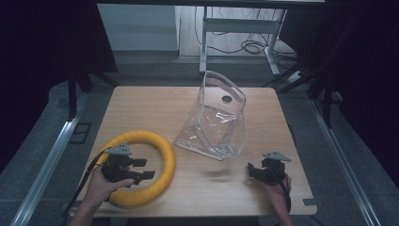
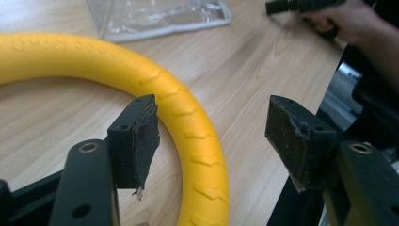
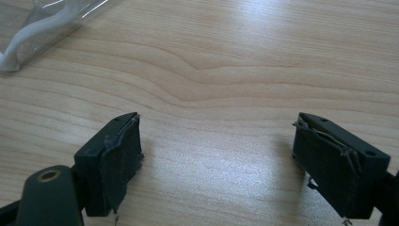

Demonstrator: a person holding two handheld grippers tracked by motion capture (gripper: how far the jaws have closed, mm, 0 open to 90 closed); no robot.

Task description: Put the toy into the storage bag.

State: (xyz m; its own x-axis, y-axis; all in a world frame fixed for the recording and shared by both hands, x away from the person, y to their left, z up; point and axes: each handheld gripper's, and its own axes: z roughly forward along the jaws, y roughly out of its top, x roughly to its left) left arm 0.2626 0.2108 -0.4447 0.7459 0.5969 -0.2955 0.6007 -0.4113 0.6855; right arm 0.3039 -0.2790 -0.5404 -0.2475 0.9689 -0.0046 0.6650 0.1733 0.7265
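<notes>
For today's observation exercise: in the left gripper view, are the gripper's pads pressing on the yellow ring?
No: the left gripper stands open, and the yellow ring passes between its pads untouched.

Wooden table [image 1: 141,101], grey floor [image 1: 155,70], dark curtains [image 1: 42,56].

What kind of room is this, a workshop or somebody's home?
Probably a lab or recording workspace, not a home: a bare wooden table ringed by dark curtains, metal framing beside it, and loose cables under a desk behind.

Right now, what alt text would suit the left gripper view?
The left claw, jaws wide open, straddles the rim of a yellow ring lying on a wooden table. A clear plastic bag lies beyond.
</notes>
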